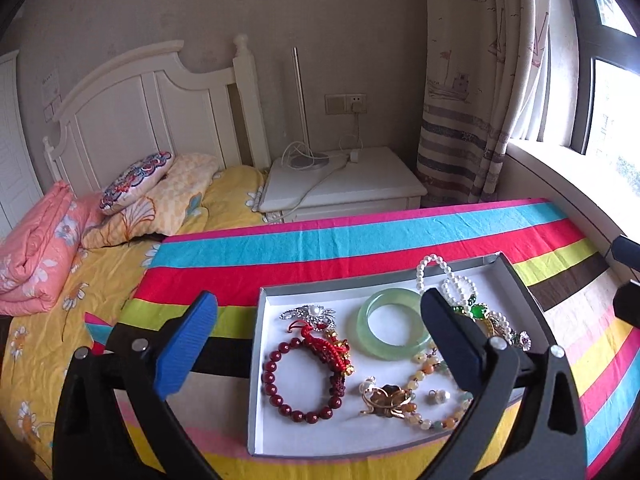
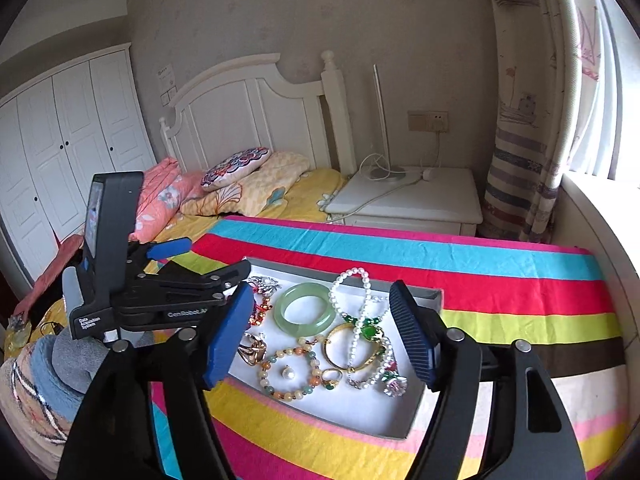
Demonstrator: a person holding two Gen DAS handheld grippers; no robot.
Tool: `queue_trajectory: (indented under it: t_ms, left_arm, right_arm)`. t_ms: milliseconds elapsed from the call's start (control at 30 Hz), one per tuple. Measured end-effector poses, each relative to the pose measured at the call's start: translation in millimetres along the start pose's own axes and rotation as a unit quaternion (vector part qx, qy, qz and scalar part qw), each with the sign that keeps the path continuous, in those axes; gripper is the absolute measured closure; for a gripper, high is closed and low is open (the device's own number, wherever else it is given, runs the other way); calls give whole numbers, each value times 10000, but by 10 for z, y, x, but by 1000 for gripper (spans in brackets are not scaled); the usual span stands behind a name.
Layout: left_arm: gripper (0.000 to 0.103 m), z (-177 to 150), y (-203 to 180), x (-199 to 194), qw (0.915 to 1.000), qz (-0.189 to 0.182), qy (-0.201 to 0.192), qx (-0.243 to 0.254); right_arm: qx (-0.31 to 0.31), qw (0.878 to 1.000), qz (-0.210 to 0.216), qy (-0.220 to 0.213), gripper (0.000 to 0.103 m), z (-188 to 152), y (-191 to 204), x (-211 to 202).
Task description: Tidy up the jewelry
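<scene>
A grey tray (image 1: 256,380) with a white floor lies on the striped cloth and holds the jewelry. In it are a jade bangle (image 1: 390,350), a dark red bead bracelet (image 1: 302,416), a red knotted charm (image 1: 326,346), a silver brooch (image 1: 308,314) and a pearl necklace (image 1: 430,268). My left gripper (image 1: 320,340) hangs open above the tray's left half, holding nothing. The right wrist view shows the tray (image 2: 360,404), the jade bangle (image 2: 280,314), a gold bangle (image 2: 332,354) and a pastel bead bracelet (image 2: 265,372). My right gripper (image 2: 320,340) is open and empty over them. The left gripper (image 2: 202,260) sits at the tray's left.
The striped cloth (image 1: 360,236) covers a table beside a bed (image 1: 60,320) with pillows. A white nightstand (image 1: 344,188) with a lamp and cables stands behind it. A curtain (image 1: 472,120) and a window sill lie to the right. Folded fabrics (image 2: 36,384) sit lower left.
</scene>
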State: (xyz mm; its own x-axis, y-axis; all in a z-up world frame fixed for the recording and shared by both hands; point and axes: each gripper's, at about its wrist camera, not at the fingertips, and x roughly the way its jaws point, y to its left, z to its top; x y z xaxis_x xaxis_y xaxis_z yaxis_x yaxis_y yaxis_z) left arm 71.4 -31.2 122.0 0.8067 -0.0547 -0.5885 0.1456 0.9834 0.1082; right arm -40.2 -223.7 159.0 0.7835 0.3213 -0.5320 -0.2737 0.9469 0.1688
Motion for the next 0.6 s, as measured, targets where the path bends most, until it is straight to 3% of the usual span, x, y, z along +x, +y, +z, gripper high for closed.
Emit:
queue_trajectory:
  t_ms: [100,333,467,600]
  left_arm:
    - [2,-103,-15,-208,9997,236,-84,-44]
    - [2,-538,-141,-540,9958,797,-427,172]
    - [2,-784,-81,-529,9985,436,-290,-157]
    - [2,-946,-29,-404,9991,316,-40,-281]
  right_arm:
    - [80,9995,-300,-76,17,-115,-33,-157]
    - [255,9929,-1145,-190,16,-483,62,-314]
    - [232,9868,-1582,-269,16,-649,179,-269]
    - [395,9862,-1610,-44,16,-749,195,-60]
